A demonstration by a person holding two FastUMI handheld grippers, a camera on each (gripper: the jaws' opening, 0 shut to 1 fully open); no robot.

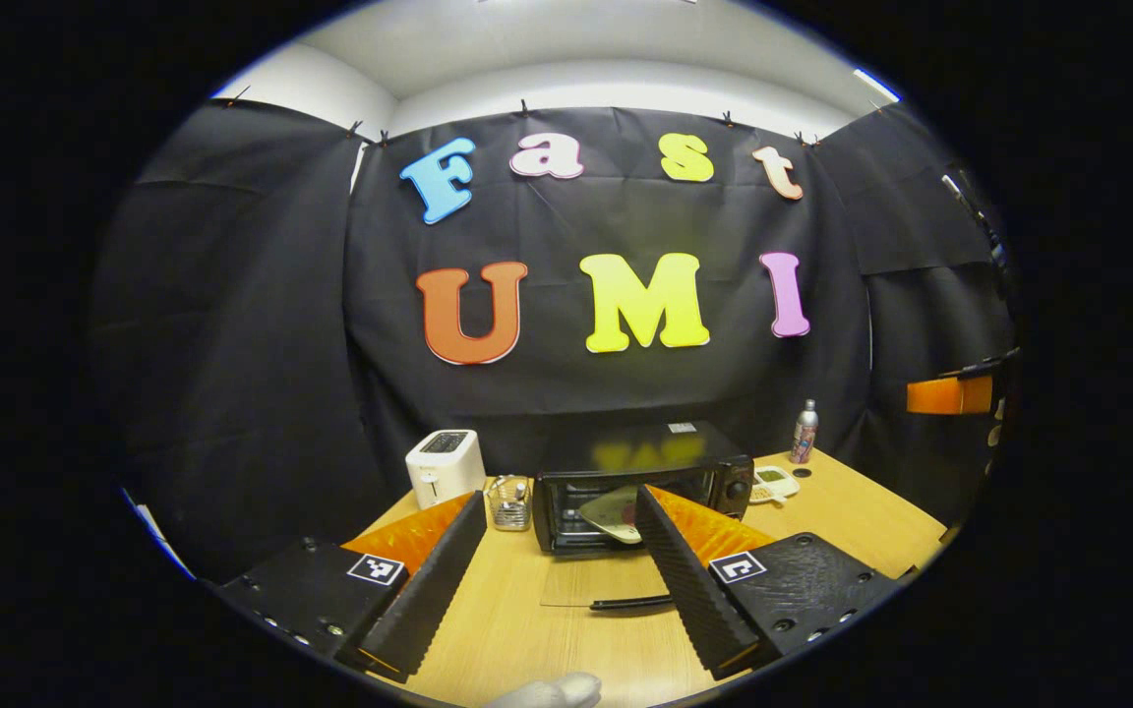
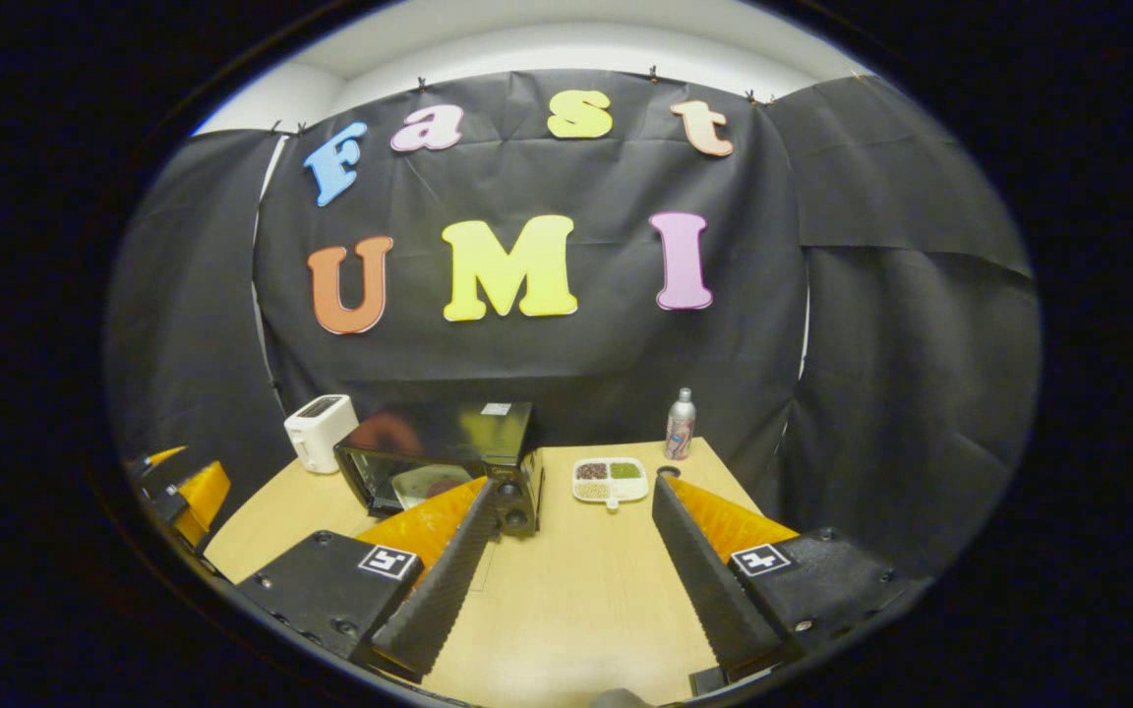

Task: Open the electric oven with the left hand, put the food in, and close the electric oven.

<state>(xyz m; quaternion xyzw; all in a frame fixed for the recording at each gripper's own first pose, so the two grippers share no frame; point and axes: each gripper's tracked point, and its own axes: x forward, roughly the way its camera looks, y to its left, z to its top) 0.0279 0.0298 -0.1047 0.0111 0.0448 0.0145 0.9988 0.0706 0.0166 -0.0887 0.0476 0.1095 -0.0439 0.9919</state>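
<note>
On the table (image 1: 822, 511), electric oven (image 1: 640, 472) with door (image 1: 606, 588) dropped flat, plate of food (image 1: 611, 511) already inside. Left gripper (image 1: 562, 580) spread wide, empty, facing the door handle, likely to close. Right gripper (image 2: 566, 580) spread too, idle, well apart.

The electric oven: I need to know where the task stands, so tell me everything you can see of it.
The electric oven is a black box with a glossy top and knobs down its right side. It stands on the wooden table near the back wall, between a white toaster and a compartment dish. Its glass door lies folded down flat, handle forward. A plate sits inside. Neither gripper touches it.
</note>
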